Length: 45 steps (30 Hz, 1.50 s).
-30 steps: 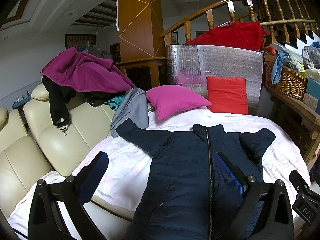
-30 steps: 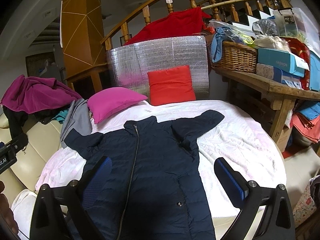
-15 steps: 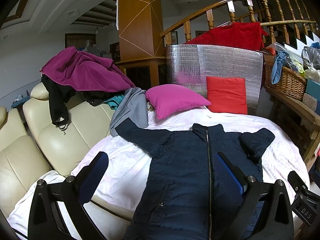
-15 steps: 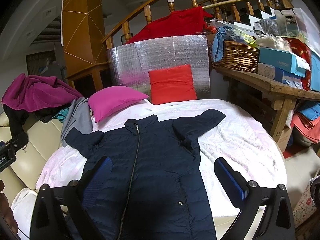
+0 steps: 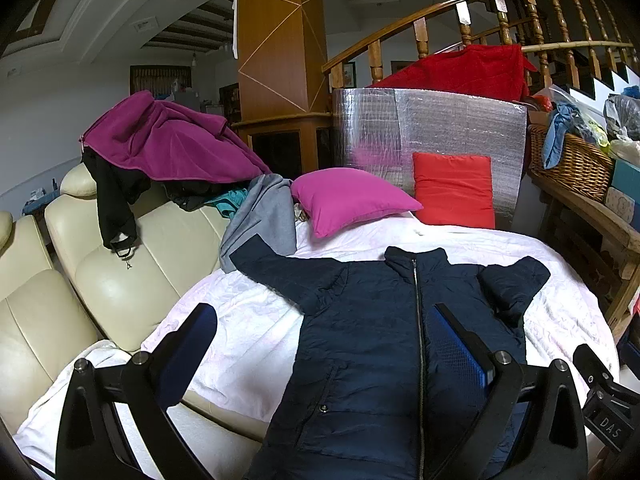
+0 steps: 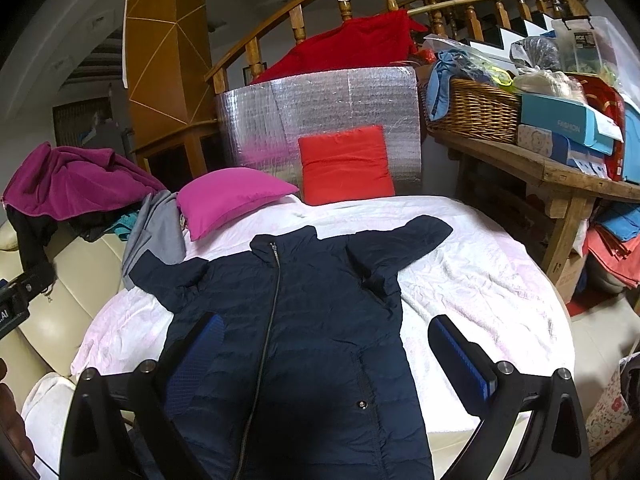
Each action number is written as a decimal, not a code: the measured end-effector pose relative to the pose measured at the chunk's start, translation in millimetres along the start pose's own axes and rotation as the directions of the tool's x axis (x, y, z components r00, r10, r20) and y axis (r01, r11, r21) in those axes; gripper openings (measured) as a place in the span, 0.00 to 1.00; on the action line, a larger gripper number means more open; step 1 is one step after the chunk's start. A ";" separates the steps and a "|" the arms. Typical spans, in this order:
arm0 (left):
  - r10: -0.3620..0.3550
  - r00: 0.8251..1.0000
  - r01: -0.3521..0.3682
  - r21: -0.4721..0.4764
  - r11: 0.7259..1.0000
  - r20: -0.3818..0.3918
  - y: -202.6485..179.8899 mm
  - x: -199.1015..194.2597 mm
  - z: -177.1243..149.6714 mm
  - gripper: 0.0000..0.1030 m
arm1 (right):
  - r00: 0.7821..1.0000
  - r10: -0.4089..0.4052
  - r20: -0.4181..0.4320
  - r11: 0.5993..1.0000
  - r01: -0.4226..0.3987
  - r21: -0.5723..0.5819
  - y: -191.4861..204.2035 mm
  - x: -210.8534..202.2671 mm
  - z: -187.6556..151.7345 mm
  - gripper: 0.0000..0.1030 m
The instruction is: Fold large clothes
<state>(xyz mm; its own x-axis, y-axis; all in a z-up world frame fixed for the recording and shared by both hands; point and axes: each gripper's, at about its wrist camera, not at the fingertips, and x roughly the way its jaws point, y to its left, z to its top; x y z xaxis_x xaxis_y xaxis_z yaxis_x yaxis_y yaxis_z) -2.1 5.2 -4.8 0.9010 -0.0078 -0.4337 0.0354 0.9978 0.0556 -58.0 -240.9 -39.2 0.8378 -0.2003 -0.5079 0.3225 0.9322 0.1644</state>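
A dark navy padded jacket [image 5: 372, 344] [image 6: 296, 332] lies flat and zipped on a round table under a white cloth [image 5: 248, 320] [image 6: 472, 276]. Its collar points away from me. One sleeve stretches out toward the sofa, the other is bent back on the far side. My left gripper [image 5: 320, 344] hovers open above the jacket's near left half, nothing between its blue pads. Over the lower part of the jacket my right gripper [image 6: 332, 352] is open too and holds nothing.
A magenta cushion [image 5: 348, 200] and a red cushion [image 5: 452, 188] rest at the table's far side against a silver foil panel [image 6: 320, 112]. A cream sofa [image 5: 100, 280] with piled clothes stands left. A wooden bench [image 6: 552, 168] with basket and boxes stands right.
Both views have shifted only slightly; the jacket lies the same and both grippers stay open.
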 end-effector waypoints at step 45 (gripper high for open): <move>0.035 0.718 -0.043 0.007 0.999 -0.695 -16.8 414.2 -88.1 1.00 | 0.911 0.363 -0.194 0.655 -0.101 0.749 -286.2 440.9 41.5 0.90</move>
<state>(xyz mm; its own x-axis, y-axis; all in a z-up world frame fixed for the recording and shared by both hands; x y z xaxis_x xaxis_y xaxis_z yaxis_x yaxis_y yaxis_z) 332.4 -9.0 -264.6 0.3483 0.0752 -0.9344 -0.0005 0.9968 0.0800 237.3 -608.5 -275.0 0.7950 0.2147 -0.5674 0.4561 0.4051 0.7924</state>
